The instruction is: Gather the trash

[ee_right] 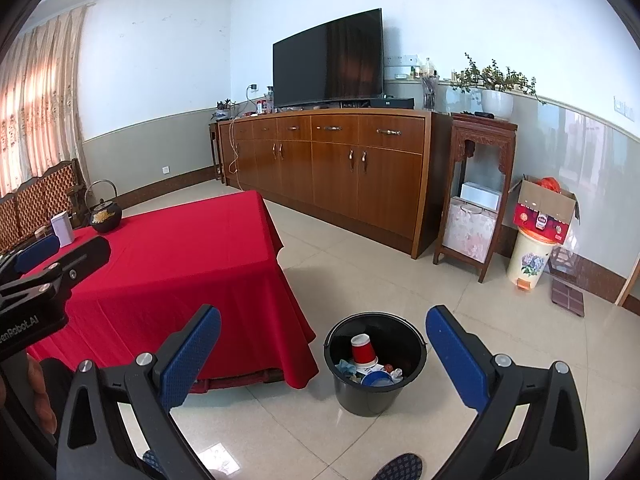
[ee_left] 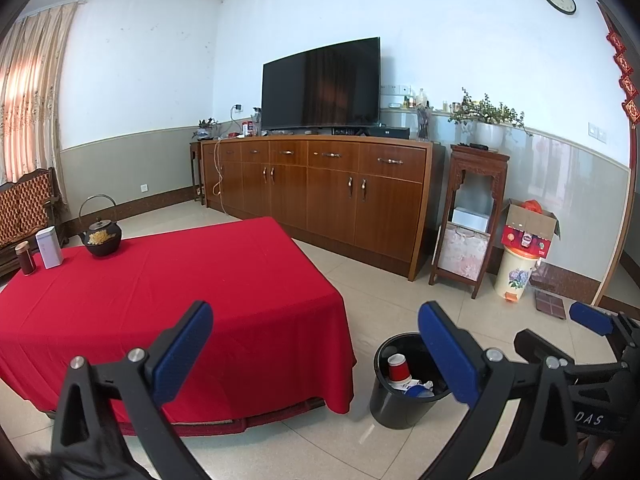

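Note:
A black bucket (ee_right: 375, 364) stands on the tiled floor beside the red-clothed table (ee_right: 176, 264). It holds a red paper cup (ee_right: 363, 350), a blue lid (ee_right: 377, 379) and crumpled scraps. In the left wrist view the bucket (ee_left: 400, 392) is partly behind a finger, with the red cup (ee_left: 399, 367) inside. My left gripper (ee_left: 316, 344) is open and empty, over the table corner. My right gripper (ee_right: 323, 348) is open and empty, above and before the bucket. The right gripper also shows at the left view's right edge (ee_left: 588, 316), the left one at the right view's left edge (ee_right: 36, 252).
On the table's far end stand a black teapot (ee_left: 100, 236), a white tin (ee_left: 49, 246) and a dark jar (ee_left: 25, 258). A wooden cabinet (ee_left: 320, 188) with a TV lines the wall. A carved stand (ee_left: 468, 216), a flowered bin (ee_left: 516, 272) and a cardboard box (ee_left: 528, 226) stand at right.

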The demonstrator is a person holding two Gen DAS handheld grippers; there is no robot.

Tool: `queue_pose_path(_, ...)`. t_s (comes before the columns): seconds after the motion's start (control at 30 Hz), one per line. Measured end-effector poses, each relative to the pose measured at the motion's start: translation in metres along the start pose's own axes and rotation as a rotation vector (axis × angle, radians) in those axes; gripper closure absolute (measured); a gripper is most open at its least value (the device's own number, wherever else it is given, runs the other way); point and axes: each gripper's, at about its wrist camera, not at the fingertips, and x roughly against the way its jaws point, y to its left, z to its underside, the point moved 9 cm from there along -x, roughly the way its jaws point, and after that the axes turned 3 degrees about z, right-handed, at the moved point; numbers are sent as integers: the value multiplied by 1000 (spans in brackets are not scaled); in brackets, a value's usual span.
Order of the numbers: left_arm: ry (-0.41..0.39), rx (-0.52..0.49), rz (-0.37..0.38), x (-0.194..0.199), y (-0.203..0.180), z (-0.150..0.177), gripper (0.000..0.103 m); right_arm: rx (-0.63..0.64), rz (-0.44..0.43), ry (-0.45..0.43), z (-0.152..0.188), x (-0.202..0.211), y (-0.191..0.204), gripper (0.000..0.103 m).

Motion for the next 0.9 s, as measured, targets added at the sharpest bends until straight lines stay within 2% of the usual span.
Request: queue_pose_path(0.9, 37, -3, 32, -6, 2, 16, 0, -15, 15, -7, -3, 0, -7, 0)
